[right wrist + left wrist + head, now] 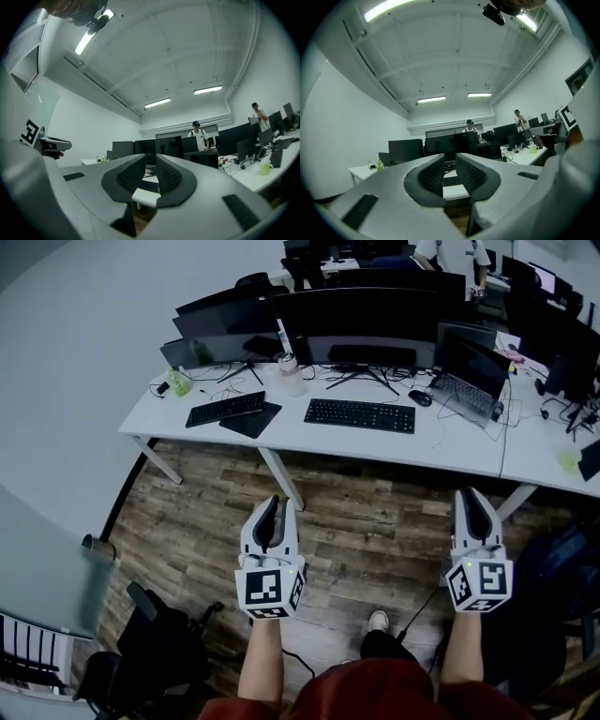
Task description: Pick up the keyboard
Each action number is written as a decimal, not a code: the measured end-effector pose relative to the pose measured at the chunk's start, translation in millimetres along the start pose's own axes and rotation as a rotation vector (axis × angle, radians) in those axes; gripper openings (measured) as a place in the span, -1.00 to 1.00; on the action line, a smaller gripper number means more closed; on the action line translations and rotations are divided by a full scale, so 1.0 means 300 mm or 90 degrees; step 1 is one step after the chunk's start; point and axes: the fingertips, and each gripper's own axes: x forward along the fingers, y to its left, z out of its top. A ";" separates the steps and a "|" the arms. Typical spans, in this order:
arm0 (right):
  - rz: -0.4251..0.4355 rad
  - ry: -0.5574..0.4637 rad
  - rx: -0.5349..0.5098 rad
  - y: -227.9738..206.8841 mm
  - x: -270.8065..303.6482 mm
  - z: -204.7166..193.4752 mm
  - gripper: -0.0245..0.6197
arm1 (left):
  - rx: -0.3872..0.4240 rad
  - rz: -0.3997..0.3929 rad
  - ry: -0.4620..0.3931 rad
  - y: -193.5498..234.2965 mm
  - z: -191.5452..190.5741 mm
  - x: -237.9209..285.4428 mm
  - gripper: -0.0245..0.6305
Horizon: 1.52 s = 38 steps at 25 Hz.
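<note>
A black keyboard (359,415) lies in the middle of the white desk (375,444), in front of the dark monitors (366,324). A second black keyboard (225,409) lies further left, beside a dark mat (251,420). Both grippers are held over the wooden floor, short of the desk and pointing at it. My left gripper (277,501) has its jaws a narrow slit apart with nothing between them. My right gripper (472,495) stands the same. Through the left gripper (450,161) gap the keyboard (451,180) shows far off. It also shows as the keyboard (149,185) beyond the right gripper (150,161).
An open laptop (469,381), a mouse (421,397) and a bottle (289,367) stand on the desk. An office chair (159,643) is at the lower left on the floor. A cable runs along the floor by my foot (378,620). A person (197,133) stands behind the monitors.
</note>
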 end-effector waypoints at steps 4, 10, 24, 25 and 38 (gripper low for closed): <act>-0.017 -0.002 0.010 -0.080 0.076 0.003 -0.47 | 0.008 -0.009 0.020 -0.027 -0.005 0.113 -0.56; -0.013 -0.029 0.015 -0.167 0.193 0.022 0.01 | -0.006 -0.019 0.018 -0.050 0.013 0.259 -0.06; 0.000 -0.046 0.013 -0.278 0.355 0.010 -0.09 | 0.018 0.026 0.020 -0.048 0.021 0.439 -0.03; -0.003 -0.043 0.011 -0.280 0.362 0.004 -0.09 | 0.015 0.028 0.019 -0.042 0.015 0.447 -0.03; -0.044 -0.017 -0.023 -0.244 0.610 -0.083 -0.08 | -0.026 -0.022 0.007 0.102 -0.082 0.763 -0.03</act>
